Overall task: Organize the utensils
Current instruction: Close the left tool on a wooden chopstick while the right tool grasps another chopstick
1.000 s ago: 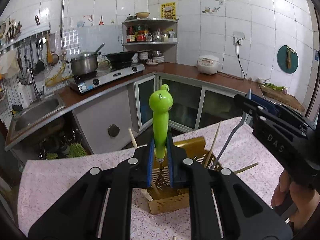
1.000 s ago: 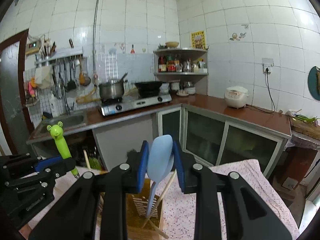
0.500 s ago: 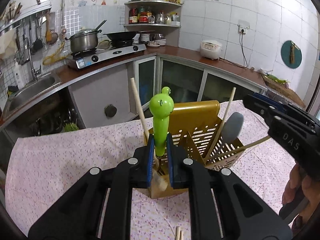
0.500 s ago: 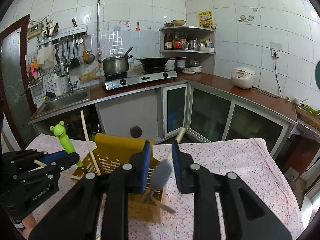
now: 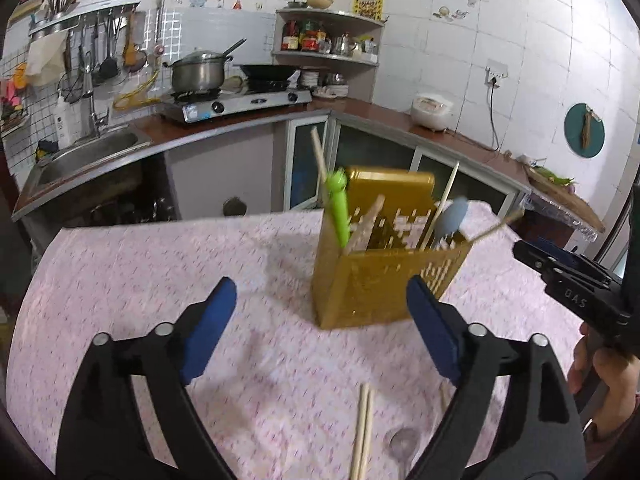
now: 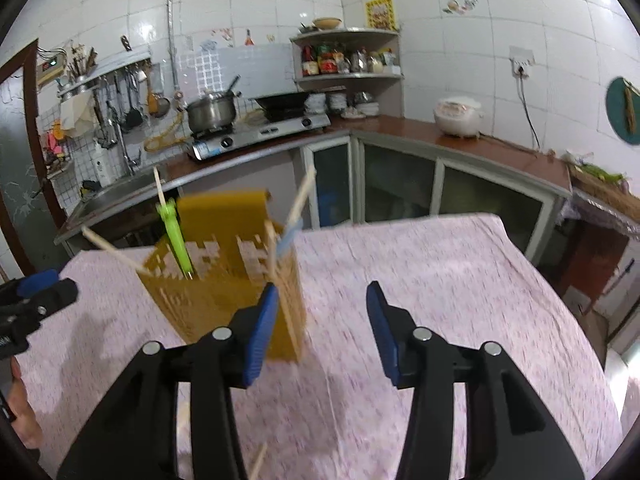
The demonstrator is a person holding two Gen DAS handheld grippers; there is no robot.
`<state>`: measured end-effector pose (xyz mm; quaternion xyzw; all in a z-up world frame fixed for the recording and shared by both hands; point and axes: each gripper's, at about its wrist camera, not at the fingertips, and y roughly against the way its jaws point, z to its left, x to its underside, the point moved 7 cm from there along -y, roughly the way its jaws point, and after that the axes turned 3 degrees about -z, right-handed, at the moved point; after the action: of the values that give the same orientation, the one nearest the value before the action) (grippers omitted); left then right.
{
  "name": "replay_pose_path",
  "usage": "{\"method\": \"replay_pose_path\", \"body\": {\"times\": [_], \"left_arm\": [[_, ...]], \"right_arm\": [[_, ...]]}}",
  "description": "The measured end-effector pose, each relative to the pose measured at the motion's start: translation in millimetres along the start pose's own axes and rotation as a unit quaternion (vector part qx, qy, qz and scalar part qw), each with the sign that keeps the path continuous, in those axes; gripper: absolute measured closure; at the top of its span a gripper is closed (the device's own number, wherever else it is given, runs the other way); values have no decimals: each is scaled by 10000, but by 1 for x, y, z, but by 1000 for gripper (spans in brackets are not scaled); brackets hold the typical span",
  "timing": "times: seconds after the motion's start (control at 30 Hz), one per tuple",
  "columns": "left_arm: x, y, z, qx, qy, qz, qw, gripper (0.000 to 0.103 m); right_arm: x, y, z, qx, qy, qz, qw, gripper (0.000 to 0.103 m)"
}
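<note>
A yellow slotted utensil holder (image 5: 384,280) (image 6: 224,292) stands on the pink flowered tablecloth (image 5: 160,280). A green frog-handled fork (image 5: 338,212) (image 6: 176,240) leans in its left part. In its right part stands a pale blue spoon (image 5: 454,216) (image 6: 292,232), with several chopsticks around both. My left gripper (image 5: 320,308) is just in front of the holder, its jaws opening wide with nothing between them. My right gripper (image 6: 323,308) hangs at the holder's right, jaws opening and empty. A loose pair of chopsticks (image 5: 362,432) lies on the cloth below my left gripper.
Kitchen counter (image 6: 460,144) with a stove (image 6: 260,136), pot and rice cooker (image 6: 458,116) runs behind the table. A sink (image 5: 88,156) is at the left. A hand (image 5: 600,376) holds the right gripper. Another chopstick (image 6: 258,460) lies near the front edge.
Both grippers let go: the green fork and the blue spoon now stand in the holder. Both grippers opened, sank and drew back from the holder.
</note>
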<state>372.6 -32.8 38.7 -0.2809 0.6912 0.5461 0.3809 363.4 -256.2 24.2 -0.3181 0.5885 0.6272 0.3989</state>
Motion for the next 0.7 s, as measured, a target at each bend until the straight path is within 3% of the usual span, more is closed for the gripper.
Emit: {"method": "replay_pose_path", "body": {"times": [0.13, 0.47, 0.57, 0.67, 0.7], "left_arm": [[29, 2, 7, -75, 28, 173, 9998, 8], [94, -15, 6, 29, -50, 790, 9969, 9], [108, -20, 0, 180, -149, 950, 9952, 16], [122, -25, -6, 377, -244, 1202, 9917, 36], [127, -28, -8, 445, -283, 1306, 9900, 48]], "right_arm": [[31, 4, -7, 71, -82, 233, 9997, 53], [106, 3, -10, 139, -187, 793, 9966, 53], [120, 2, -6, 60, -194, 962, 9952, 53], [133, 1, -1, 20, -129, 1094, 9939, 53], [136, 1, 0, 15, -121, 1124, 9936, 53]]}}
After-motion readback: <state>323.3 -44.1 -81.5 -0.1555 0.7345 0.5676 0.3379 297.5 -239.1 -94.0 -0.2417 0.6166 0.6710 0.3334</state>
